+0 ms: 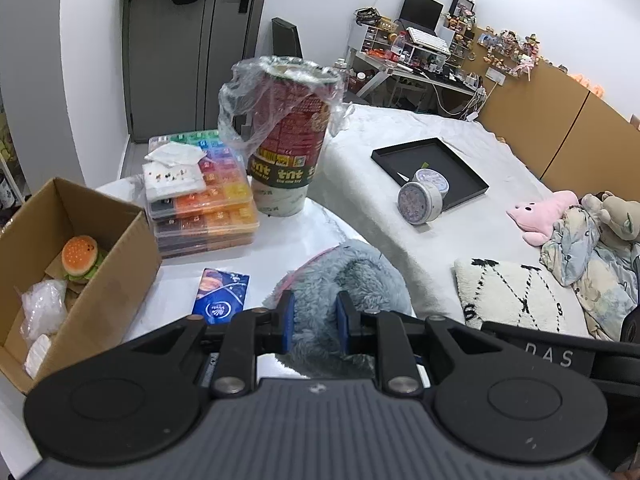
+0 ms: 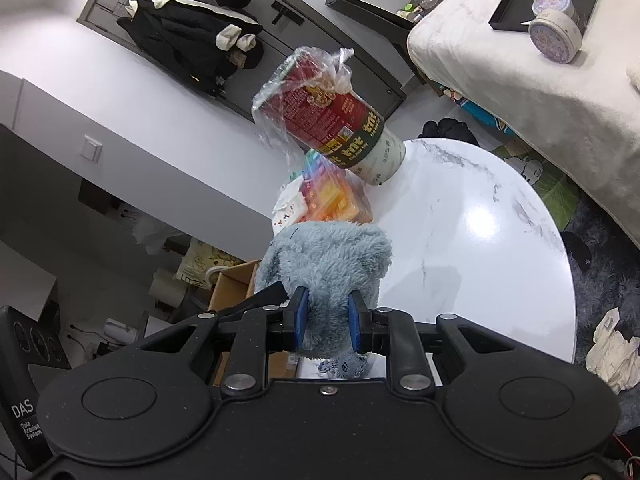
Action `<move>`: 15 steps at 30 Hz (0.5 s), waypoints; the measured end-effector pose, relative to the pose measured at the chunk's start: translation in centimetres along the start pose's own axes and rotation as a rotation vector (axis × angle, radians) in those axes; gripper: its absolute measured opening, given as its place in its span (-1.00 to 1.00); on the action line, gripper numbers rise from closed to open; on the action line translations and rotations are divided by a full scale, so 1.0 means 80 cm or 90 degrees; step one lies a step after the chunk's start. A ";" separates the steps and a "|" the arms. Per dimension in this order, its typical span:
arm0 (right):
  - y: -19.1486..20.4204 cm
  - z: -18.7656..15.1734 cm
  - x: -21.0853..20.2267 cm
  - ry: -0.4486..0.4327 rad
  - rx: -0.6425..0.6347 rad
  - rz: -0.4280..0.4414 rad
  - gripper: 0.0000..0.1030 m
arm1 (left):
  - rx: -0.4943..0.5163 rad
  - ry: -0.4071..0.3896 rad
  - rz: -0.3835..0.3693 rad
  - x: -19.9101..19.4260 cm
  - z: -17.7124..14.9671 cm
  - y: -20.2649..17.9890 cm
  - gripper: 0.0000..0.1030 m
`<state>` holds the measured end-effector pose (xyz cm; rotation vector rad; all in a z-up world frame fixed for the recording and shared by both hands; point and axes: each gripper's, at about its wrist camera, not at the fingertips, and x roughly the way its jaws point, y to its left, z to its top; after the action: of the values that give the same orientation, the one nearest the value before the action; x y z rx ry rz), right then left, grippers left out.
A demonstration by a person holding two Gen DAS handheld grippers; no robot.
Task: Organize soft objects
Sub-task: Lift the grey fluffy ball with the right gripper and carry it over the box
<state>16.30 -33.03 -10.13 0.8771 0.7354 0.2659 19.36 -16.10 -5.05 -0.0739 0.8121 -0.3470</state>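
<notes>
A grey-blue fluffy plush with a pink edge is held over the white marble table. My left gripper is shut on one part of it. My right gripper is shut on another part of the same plush, above the table. An open cardboard box at the left holds a burger plush and a clear plastic bag. The box edge shows left of the plush in the right wrist view.
A tall red tnt canister wrapped in plastic stands behind stacked coloured organiser boxes. A blue tissue pack lies on the table. The bed carries a black tray, round tins, a pink plush and a cushion.
</notes>
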 end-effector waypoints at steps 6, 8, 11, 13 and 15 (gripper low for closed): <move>0.017 0.007 -0.009 -0.011 -0.024 0.012 -0.58 | 0.004 -0.026 -0.007 -0.022 0.005 -0.002 -0.60; 0.026 0.006 -0.009 -0.013 -0.032 0.016 -0.58 | 0.004 -0.035 -0.005 -0.032 0.006 0.002 -0.60; 0.039 0.001 -0.004 -0.013 -0.041 0.026 -0.58 | 0.003 -0.045 0.001 -0.045 0.006 0.014 -0.60; 0.048 -0.005 0.002 -0.010 -0.045 0.032 -0.58 | 0.001 -0.048 0.004 -0.052 0.007 0.023 -0.60; 0.057 -0.010 0.008 -0.005 -0.051 0.036 -0.58 | -0.006 -0.051 0.007 -0.059 0.007 0.035 -0.60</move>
<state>16.56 -29.36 -7.26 0.8230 0.6889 0.3401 17.53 -11.94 -1.93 -0.0912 0.7348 -0.3282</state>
